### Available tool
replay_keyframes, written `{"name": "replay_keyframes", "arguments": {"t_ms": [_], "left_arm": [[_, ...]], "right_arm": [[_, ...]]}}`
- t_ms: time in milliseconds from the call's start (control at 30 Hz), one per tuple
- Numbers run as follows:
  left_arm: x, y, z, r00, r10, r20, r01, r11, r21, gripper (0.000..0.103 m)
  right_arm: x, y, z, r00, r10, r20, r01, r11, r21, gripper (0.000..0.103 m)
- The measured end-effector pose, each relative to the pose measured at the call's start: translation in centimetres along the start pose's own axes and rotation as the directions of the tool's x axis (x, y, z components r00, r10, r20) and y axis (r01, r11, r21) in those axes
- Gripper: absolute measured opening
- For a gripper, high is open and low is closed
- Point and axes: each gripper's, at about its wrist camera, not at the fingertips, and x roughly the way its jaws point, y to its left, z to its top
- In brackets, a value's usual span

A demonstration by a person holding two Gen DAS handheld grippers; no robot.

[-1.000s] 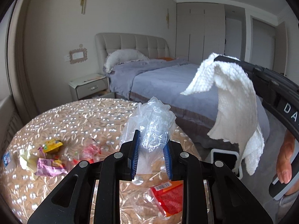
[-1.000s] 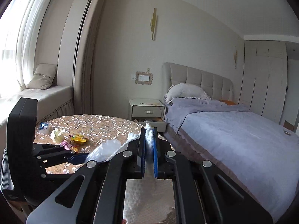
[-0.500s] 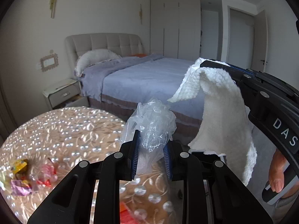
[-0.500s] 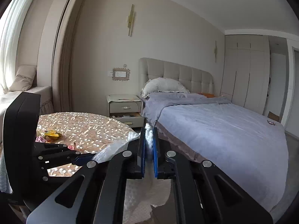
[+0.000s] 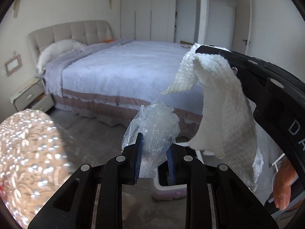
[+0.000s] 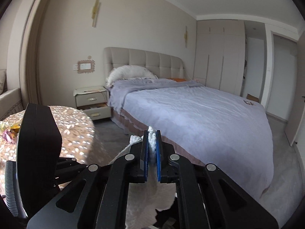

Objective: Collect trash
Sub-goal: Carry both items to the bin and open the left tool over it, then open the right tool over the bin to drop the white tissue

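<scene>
Left gripper (image 5: 154, 148) clamping one crumpled clear plastic bag (image 5: 154, 127), right gripper (image 6: 152, 148) pinching one white paper towel (image 6: 152, 147), perhaps cloth

White capital letters "DA" run along the black body of the right gripper (image 5: 274, 99) where it crosses the right edge of the left wrist view; the word is cut off by the picture's rim, and what follows cannot be read. No other lettering, number, brand or sign is legible in either view. The framed plate (image 6: 85, 67) on the wall beside the bed is too small to show any writing, and the wrappers (image 6: 9, 131) on the table are too blurred to read.
</scene>
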Motion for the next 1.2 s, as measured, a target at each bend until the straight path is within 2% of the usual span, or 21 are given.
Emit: {"name": "replay_keyframes", "arguments": {"t_ms": [133, 333, 433, 667, 733, 800, 900, 967, 1000, 1033, 1067, 1100, 1200], "left_arm": [[4.0, -2.2, -0.3, 0.999, -0.019, -0.048, 0.020, 1.000, 0.020, 0.023], [10.3, -3.2, -2.0, 0.991, -0.080, -0.110, 0.082, 0.997, 0.012, 0.023], [13.4, -3.3, -3.3, 0.983, -0.104, -0.154, 0.107, 0.994, 0.007, 0.023], [20.4, -3.6, -7.1, 0.940, -0.156, -0.304, 0.160, 0.987, -0.012, 0.024], [22.3, -3.7, -7.8, 0.918, -0.191, -0.347, 0.191, 0.981, -0.034, 0.024], [23.8, -3.8, -8.2, 0.909, -0.191, -0.371, 0.193, 0.981, -0.031, 0.024], [25.7, -4.6, -9.2, 0.881, -0.222, -0.417, 0.224, 0.973, -0.044, 0.027], [26.7, -5.2, -9.7, 0.860, -0.240, -0.451, 0.249, 0.968, -0.040, 0.035], [27.1, -5.6, -10.0, 0.853, -0.243, -0.462, 0.257, 0.966, -0.033, 0.056], [27.3, -5.9, -10.2, 0.846, -0.248, -0.472, 0.266, 0.963, -0.030, 0.090], [27.7, -6.1, -10.4, 0.842, -0.247, -0.479, 0.268, 0.963, -0.024, 0.097], [27.9, -6.3, -10.5, 0.847, -0.234, -0.477, 0.260, 0.965, -0.013, 0.098], [28.0, -6.3, -10.8, 0.842, -0.223, -0.492, 0.252, 0.968, -0.007, 0.098]], "right_arm": [[1.9, -2.4, -2.1, 0.998, -0.049, -0.036, 0.050, 0.999, 0.019, 0.007], [5.2, -5.1, -6.1, 0.993, -0.086, -0.083, 0.092, 0.993, 0.071, 0.008], [7.4, -6.1, -8.9, 0.985, -0.095, -0.145, 0.110, 0.989, 0.098, 0.008], [10.5, -7.7, -13.2, 0.964, -0.120, -0.239, 0.150, 0.982, 0.114, 0.008], [11.4, -8.4, -14.1, 0.953, -0.131, -0.271, 0.169, 0.978, 0.120, 0.008], [11.9, -8.9, -14.9, 0.946, -0.140, -0.294, 0.185, 0.974, 0.130, 0.008], [12.3, -9.5, -16.0, 0.935, -0.156, -0.320, 0.207, 0.969, 0.135, 0.008], [12.7, -9.8, -16.4, 0.930, -0.164, -0.330, 0.216, 0.968, 0.129, 0.008], [12.8, -9.7, -16.5, 0.927, -0.170, -0.333, 0.221, 0.967, 0.123, 0.008], [13.0, -9.8, -16.8, 0.926, -0.172, -0.337, 0.223, 0.968, 0.119, 0.008], [13.1, -9.8, -17.0, 0.924, -0.175, -0.341, 0.226, 0.967, 0.116, 0.008], [13.3, -9.9, -17.2, 0.922, -0.174, -0.345, 0.226, 0.967, 0.117, 0.008], [13.8, -10.1, -17.7, 0.919, -0.170, -0.355, 0.226, 0.966, 0.122, 0.008]]}}
